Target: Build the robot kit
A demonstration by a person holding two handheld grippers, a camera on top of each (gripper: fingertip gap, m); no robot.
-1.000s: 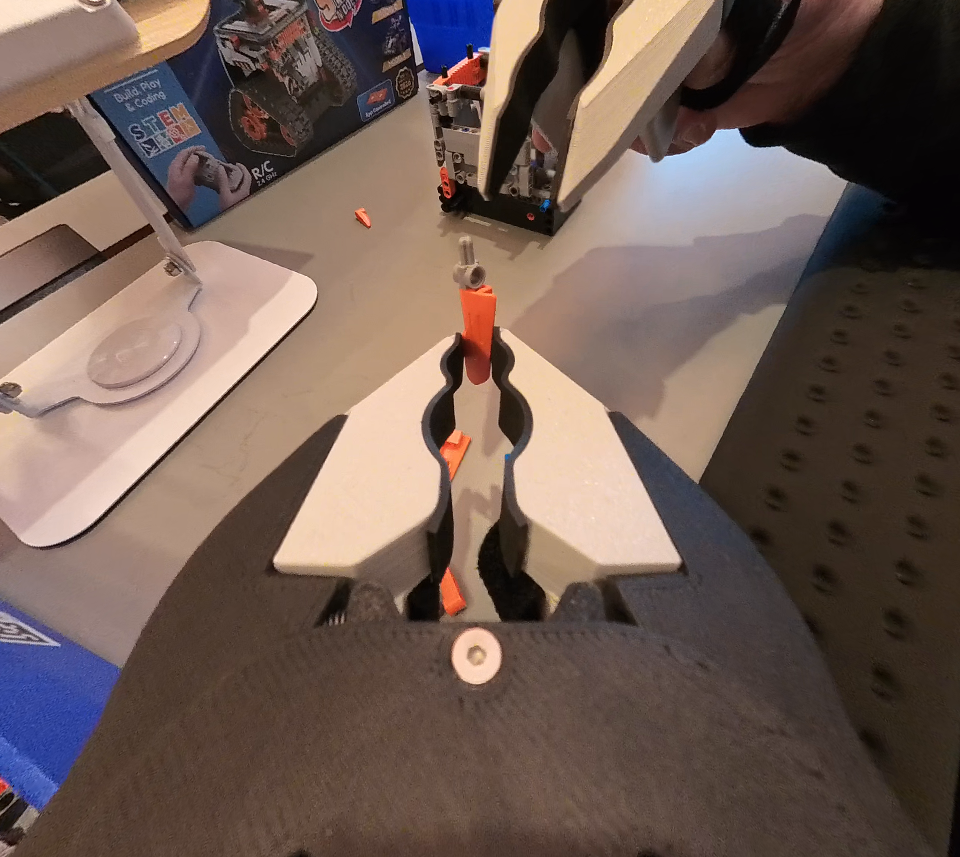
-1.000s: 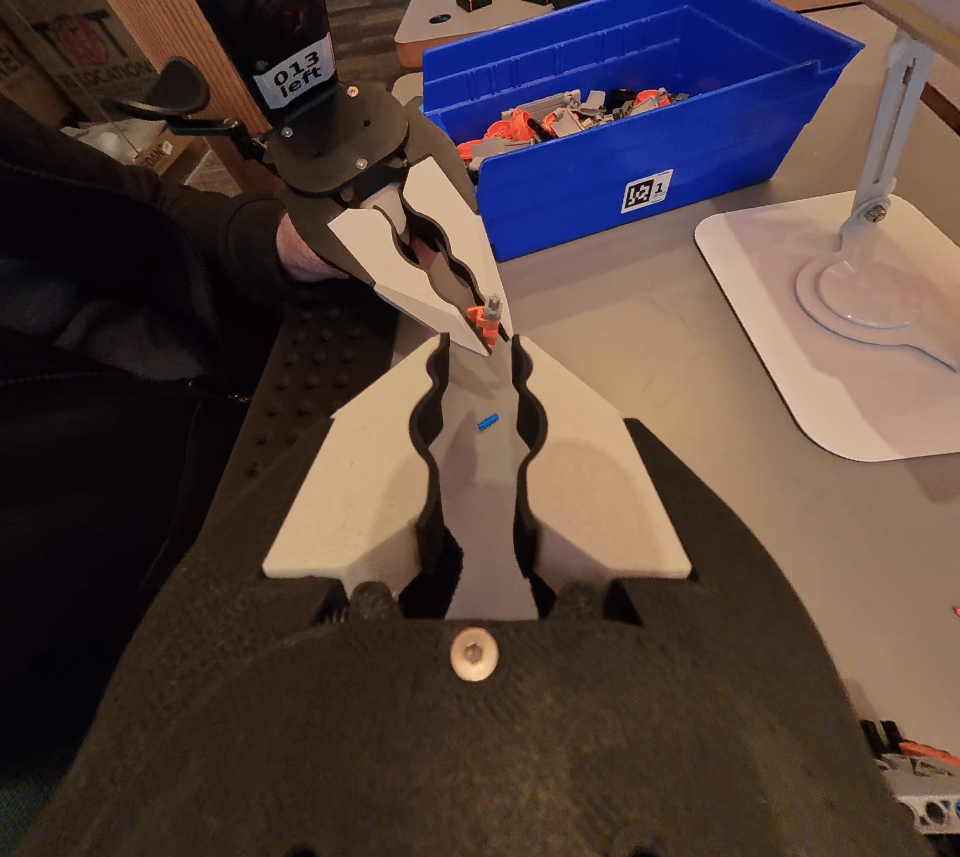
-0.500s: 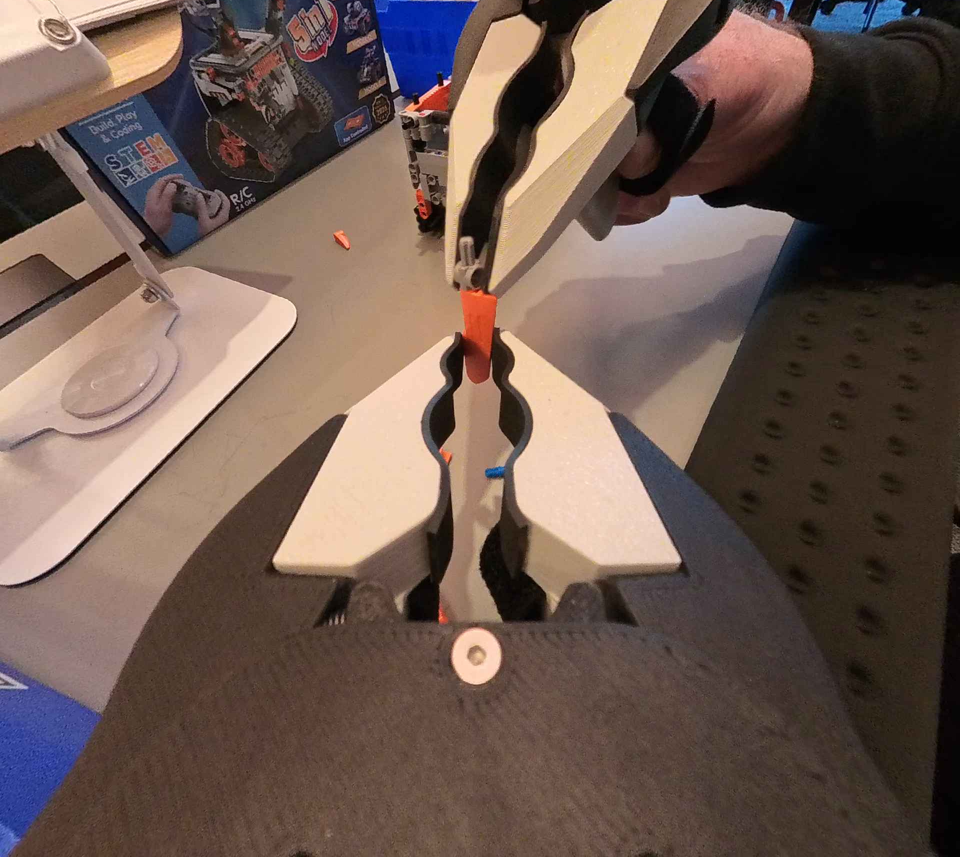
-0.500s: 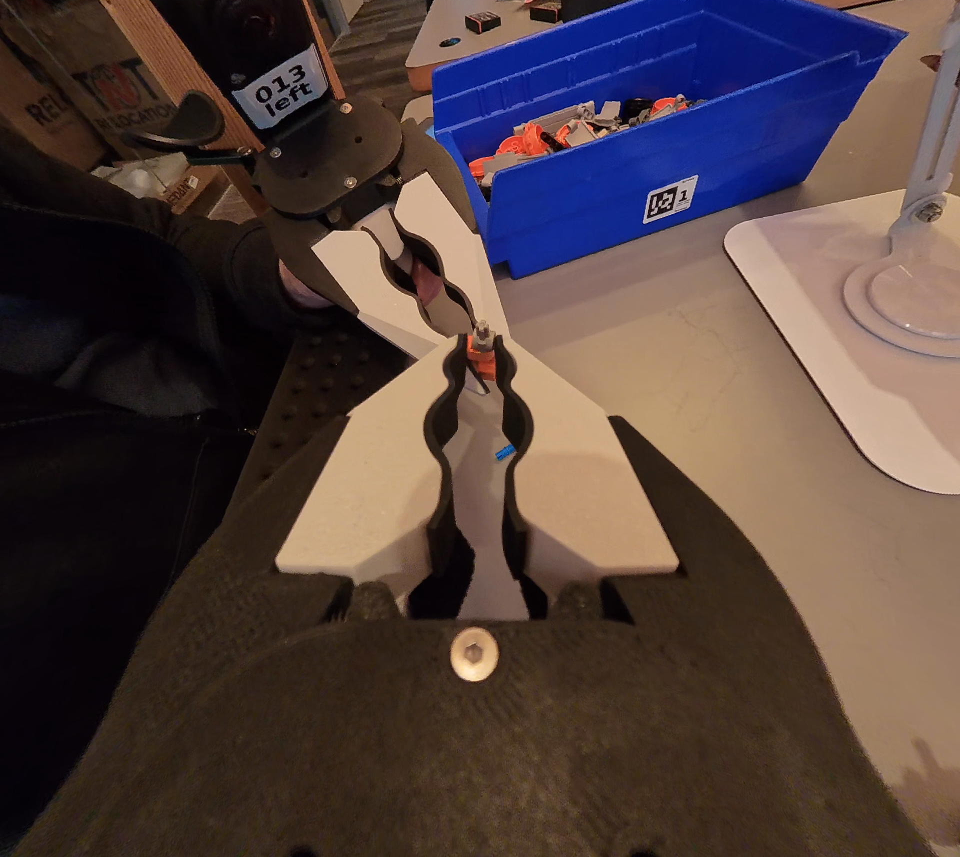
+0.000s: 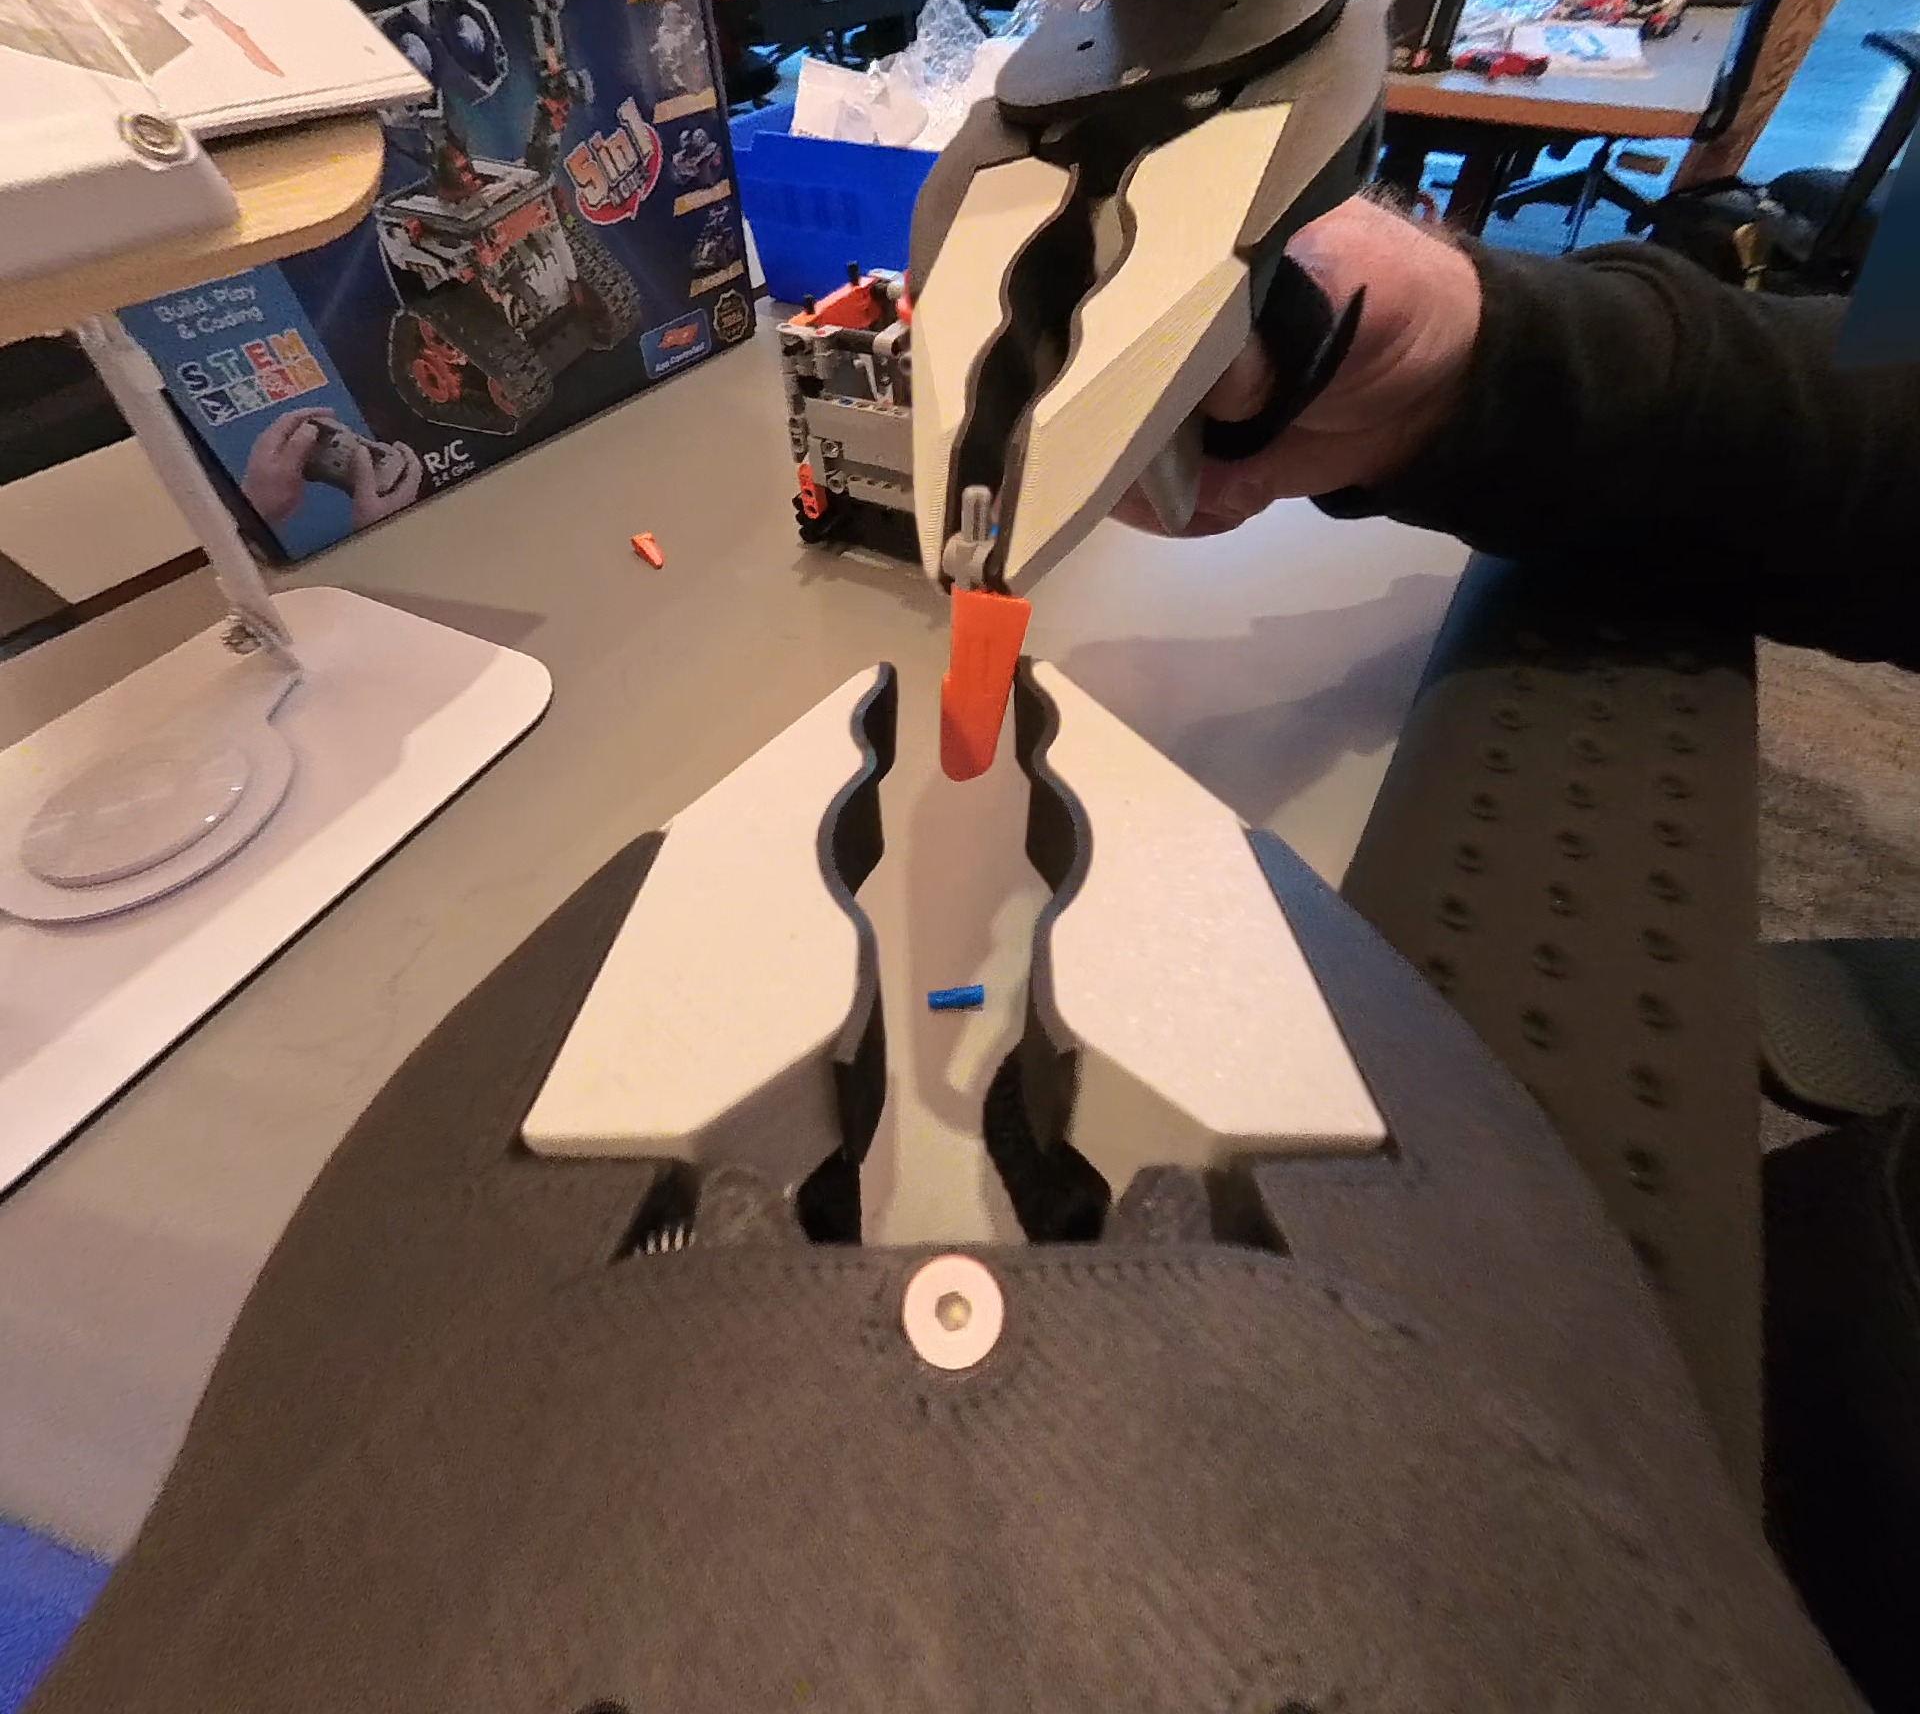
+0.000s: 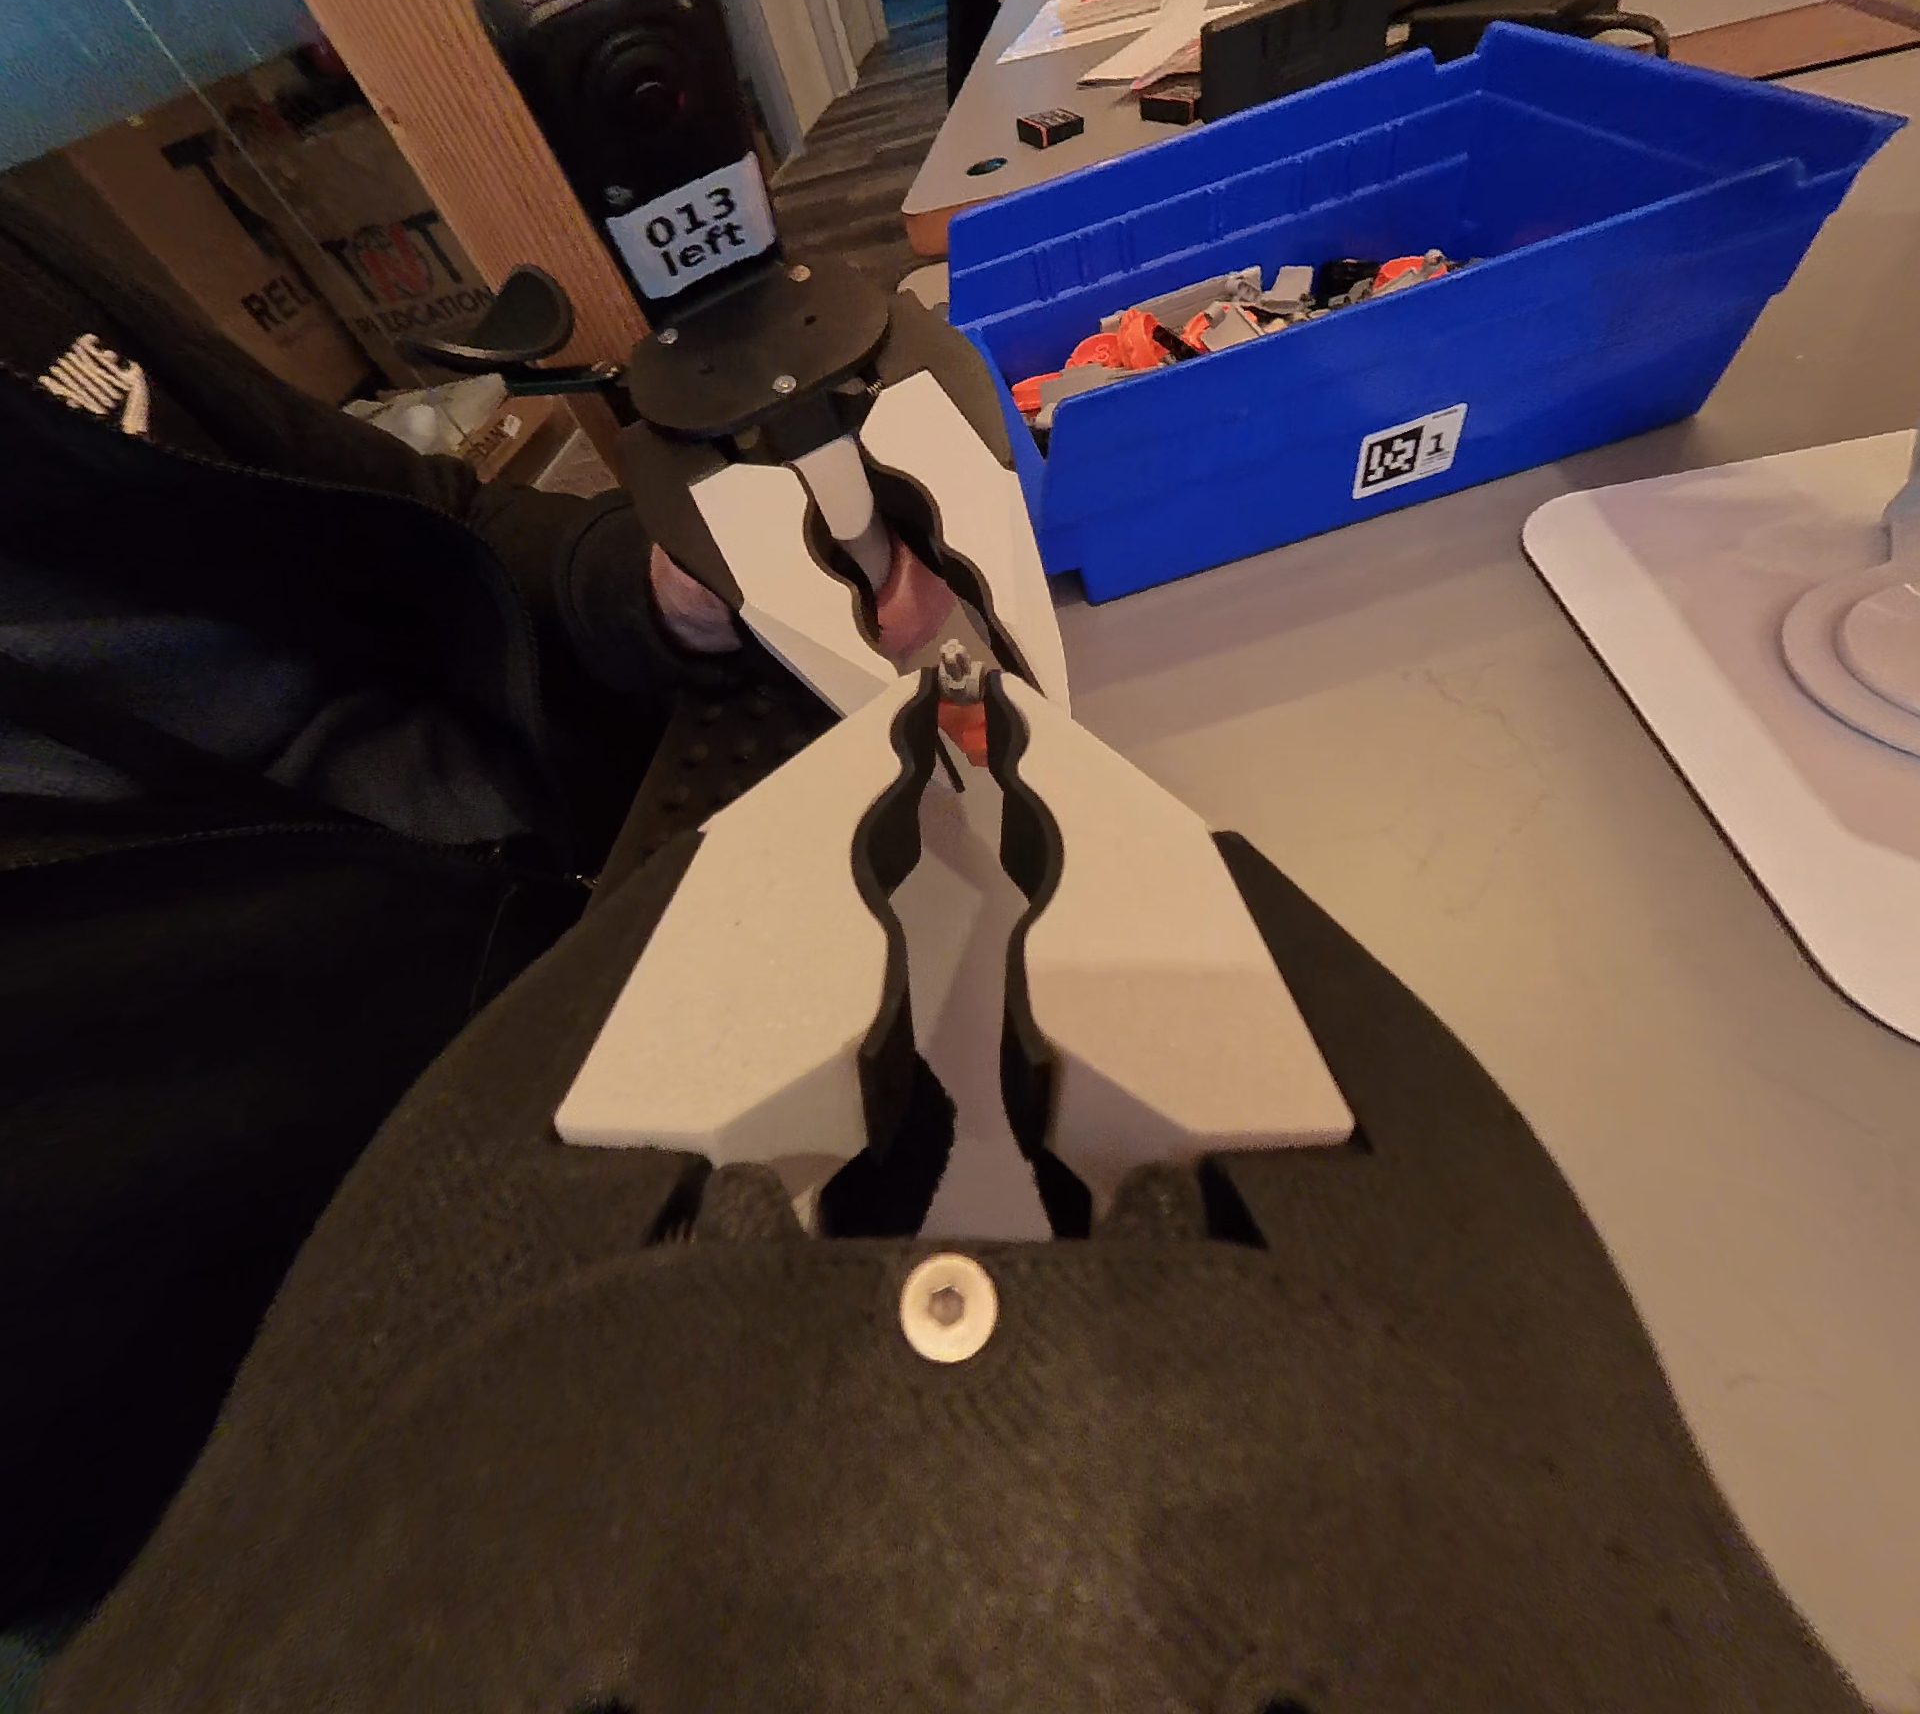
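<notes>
Left gripper (image 5: pixel 956 677): jaws apart by a narrow gap; the orange piece (image 5: pixel 979 685) stands between the tips, no clear contact on either side, so whether it is gripped cannot be told
Right gripper (image 5: pixel 971 558): comes down from above in the left wrist view, tips closed on the grey pin (image 5: pixel 968 534) at the orange piece's top end; a hand (image 5: pixel 1340 376) grips its handle
Orange piece: long axis roughly upright, slightly tilted, rounded end down, grey pin end up; held above the grey table (image 5: pixel 727 646)
Right wrist view: right gripper (image 6: pixel 961 677) tips clamp the grey pin (image 6: pixel 954 665); left gripper (image 6: pixel 966 677) meets it from the far left
Blue peg (image 5: pixel 954 997): lies on the table, seen between the left fingers
Brick model (image 5: pixel 847 407): far on the table, behind the right gripper
Blue bin (image 6: pixel 1455 334): far right, holds orange and grey parts
Stand base (image 5: pixel 260 791): white, left
</notes>
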